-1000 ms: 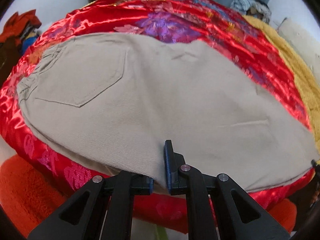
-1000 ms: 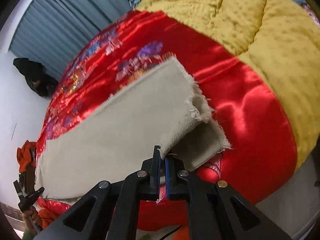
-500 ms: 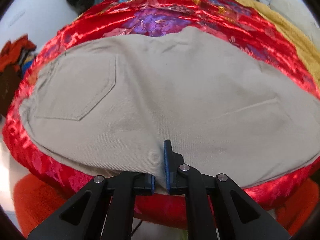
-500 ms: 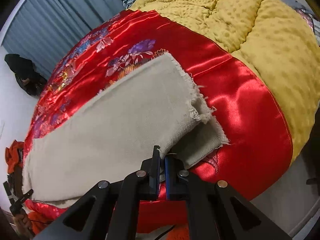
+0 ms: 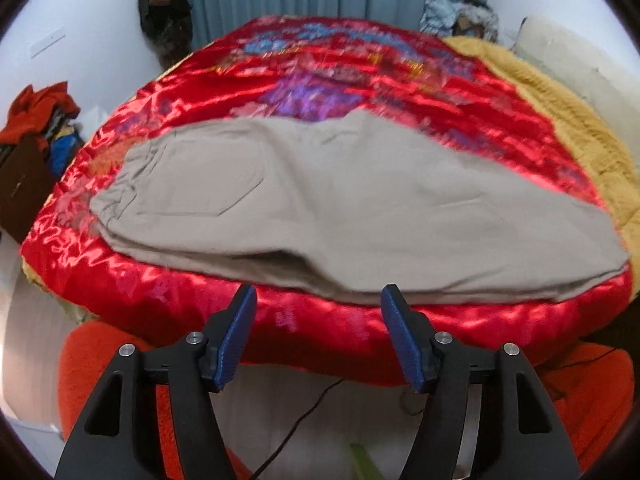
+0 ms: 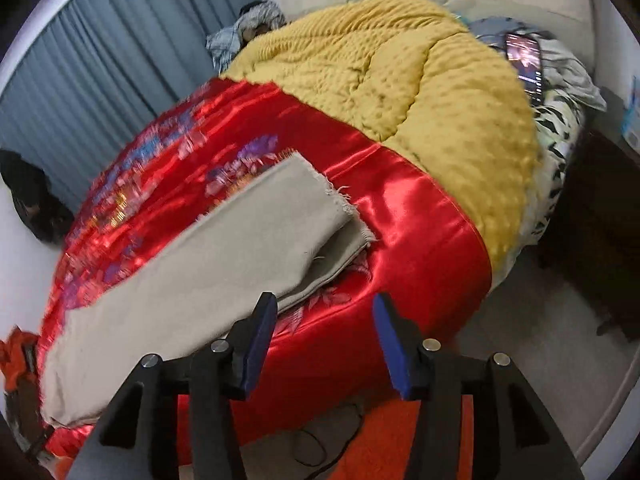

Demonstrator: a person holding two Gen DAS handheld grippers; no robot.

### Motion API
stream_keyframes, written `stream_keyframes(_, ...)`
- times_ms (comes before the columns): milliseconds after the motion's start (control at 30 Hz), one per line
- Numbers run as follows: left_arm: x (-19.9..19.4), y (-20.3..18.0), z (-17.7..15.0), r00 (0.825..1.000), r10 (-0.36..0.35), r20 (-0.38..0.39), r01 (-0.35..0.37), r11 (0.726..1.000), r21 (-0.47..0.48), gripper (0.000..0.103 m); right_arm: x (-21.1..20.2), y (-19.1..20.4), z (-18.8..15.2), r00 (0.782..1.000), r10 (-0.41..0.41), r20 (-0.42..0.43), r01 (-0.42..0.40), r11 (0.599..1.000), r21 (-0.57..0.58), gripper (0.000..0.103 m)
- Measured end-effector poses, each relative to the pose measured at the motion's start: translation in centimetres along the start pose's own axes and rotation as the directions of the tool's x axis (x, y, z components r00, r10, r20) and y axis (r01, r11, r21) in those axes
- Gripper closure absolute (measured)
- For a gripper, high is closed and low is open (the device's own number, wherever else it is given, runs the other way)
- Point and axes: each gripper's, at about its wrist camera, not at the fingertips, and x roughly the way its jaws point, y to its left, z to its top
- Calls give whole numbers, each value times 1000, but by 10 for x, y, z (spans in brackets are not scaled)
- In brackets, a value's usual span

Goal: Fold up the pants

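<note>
— Across the near edge of the bed, those beige pants (image 5: 340,208) lie lengthwise, one leg folded over the other on the red satin quilt (image 5: 320,328). Waistband off to the left, frayed hems (image 6: 344,208) off to the right.

— So the long axis runs side to side in front of the person?

— Yes. The left gripper (image 5: 318,300) hangs just off the near edge about mid-length, toward the seat; the right gripper (image 6: 324,312) sits just off the leg end.

— Are they holding anything?

— No. Both have just been opening; the jaws stand apart, nothing between them. The cloth lies flat on the quilt, just beyond the tips.

— Then what comes next?

— My guess is a fold across the length, hems carried left to the waistband. The right gripper is nearer the hems, so it would lead, and it needs to reach further right and forward to catch both layers. The yellow blanket (image 6: 400,72) lies beyond that end, clear of the pants.
</note>
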Motion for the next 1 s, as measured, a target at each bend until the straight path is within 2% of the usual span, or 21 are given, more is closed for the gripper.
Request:
stream_keyframes(67,-5,-14,8,999,-41,12,41,999,4,28,-11,8,3,998,41,44,-42,999,8,48)
stream_keyframes(133,-5,-44,20,995,-97,11,96,994,44,27,-16,19,5,992,83,98,-82,997,-9,41)
stream_keyframes(233,4,-87,37,987,-162,-14,162,981,109,26,-10,33,2,977,129,168,-121,991,-63,39)
stream_keyframes(333,24,-136,61,973,-226,-37,229,958,172,26,3,36,-4,976,138,170,-130,990,-57,39)
stream_keyframes(400,42,-168,80,971,-235,-36,237,947,216,25,5,33,-1,972,162,171,-157,987,-41,39)
stream_keyframes(533,99,-238,112,972,-214,-98,234,929,287,25,8,15,1,963,202,179,-213,976,41,39)
stream_keyframes(600,128,-263,120,979,-164,-121,194,932,306,25,9,11,2,963,206,175,-219,974,59,39)
stream_keyframes(667,149,-272,123,986,-108,-125,142,940,310,25,6,8,2,960,207,186,-221,973,59,39)
stream_keyframes(767,181,-280,118,986,-31,-162,84,939,333,25,1,-1,1,957,210,199,-229,970,76,39)
stream_keyframes(833,185,-277,106,986,2,-169,56,939,340,26,-2,-11,0,953,216,211,-242,964,106,39)
stream_keyframes(900,177,-270,87,986,-9,-164,63,941,331,26,-3,-20,0,951,218,218,-251,958,136,39)
stream_keyframes(1000,152,-263,54,991,-17,-133,64,931,359,26,-3,-30,2,949,223,224,-263,950,169,39)
